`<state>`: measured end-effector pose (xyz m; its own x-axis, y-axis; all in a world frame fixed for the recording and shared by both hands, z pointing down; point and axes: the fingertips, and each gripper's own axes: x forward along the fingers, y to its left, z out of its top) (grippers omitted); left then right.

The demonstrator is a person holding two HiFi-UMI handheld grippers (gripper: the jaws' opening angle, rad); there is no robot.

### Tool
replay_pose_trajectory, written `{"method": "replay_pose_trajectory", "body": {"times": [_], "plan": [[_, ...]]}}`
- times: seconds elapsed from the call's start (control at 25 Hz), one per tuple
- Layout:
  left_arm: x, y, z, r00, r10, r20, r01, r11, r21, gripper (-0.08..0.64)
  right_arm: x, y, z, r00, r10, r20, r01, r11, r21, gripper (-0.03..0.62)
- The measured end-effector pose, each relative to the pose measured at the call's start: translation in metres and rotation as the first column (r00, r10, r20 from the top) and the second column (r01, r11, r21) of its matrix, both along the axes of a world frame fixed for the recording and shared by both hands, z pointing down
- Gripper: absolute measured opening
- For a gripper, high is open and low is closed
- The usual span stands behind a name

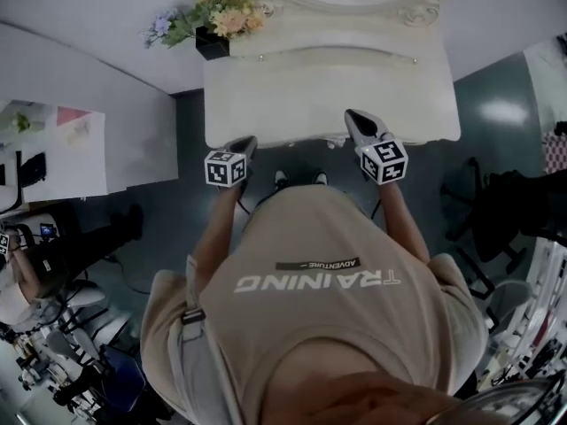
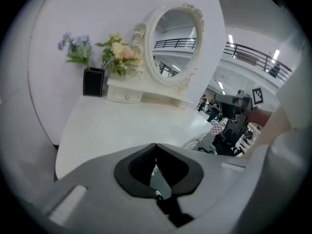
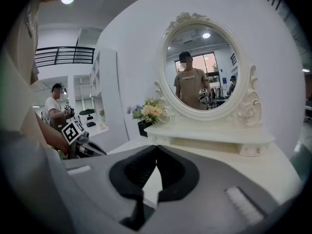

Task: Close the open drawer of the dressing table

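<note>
The white dressing table (image 1: 328, 87) stands straight ahead of both grippers; its drawer cannot be made out from above or along the jaws, so I cannot tell how far out it sits. The left gripper (image 1: 249, 142) has its tip at the table's front edge, jaws clenched together on nothing. The right gripper (image 1: 351, 115) shows just over that edge, likewise clenched and empty. Beyond them rises the oval mirror (image 3: 202, 65), with a black vase of flowers (image 2: 93, 82) ahead-left of the left gripper
</note>
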<state>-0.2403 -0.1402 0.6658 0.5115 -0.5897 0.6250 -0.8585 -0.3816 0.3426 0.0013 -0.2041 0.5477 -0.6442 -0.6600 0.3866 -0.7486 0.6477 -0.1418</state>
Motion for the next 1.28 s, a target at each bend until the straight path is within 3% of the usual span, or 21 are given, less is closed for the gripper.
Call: {"method": "replay_pose_trajectory", "body": {"times": [0.12,0.28,0.52,0.88,1.04,1.28], "plan": [[0.009,-0.009,-0.04,0.992,0.07,0.107,-0.081,0.992,0.101,0.006,0.005,-0.006,-0.006,1.0,0.003,0.021,-0.003,1.0,0.001,-0.002],[0.024,-0.021,-0.109,0.987,0.106,0.125,-0.135,0.957,0.257,0.006,0.009,-0.008,-0.021,0.999,0.013,0.042,-0.014,1.0,0.02,-0.002],[0.038,-0.049,-0.214,0.992,0.082,0.092,-0.117,0.86,0.496,0.006,0.005,-0.009,-0.066,0.997,-0.035,0.063,0.029,0.995,0.092,-0.002],[0.03,-0.08,-0.289,1.0,-0.001,0.008,-0.004,0.782,0.624,0.006,-0.003,-0.032,-0.127,0.994,-0.095,0.059,0.083,0.98,0.184,-0.002],[0.016,-0.091,-0.317,0.999,-0.026,0.026,0.001,0.739,0.674,0.006,-0.022,-0.049,-0.156,0.991,-0.126,0.056,0.108,0.963,0.248,-0.002],[0.002,-0.107,-0.376,0.997,-0.068,0.031,0.02,0.639,0.769,0.006,-0.044,-0.064,-0.216,0.988,-0.142,0.058,0.11,0.919,0.378,-0.002]]}}
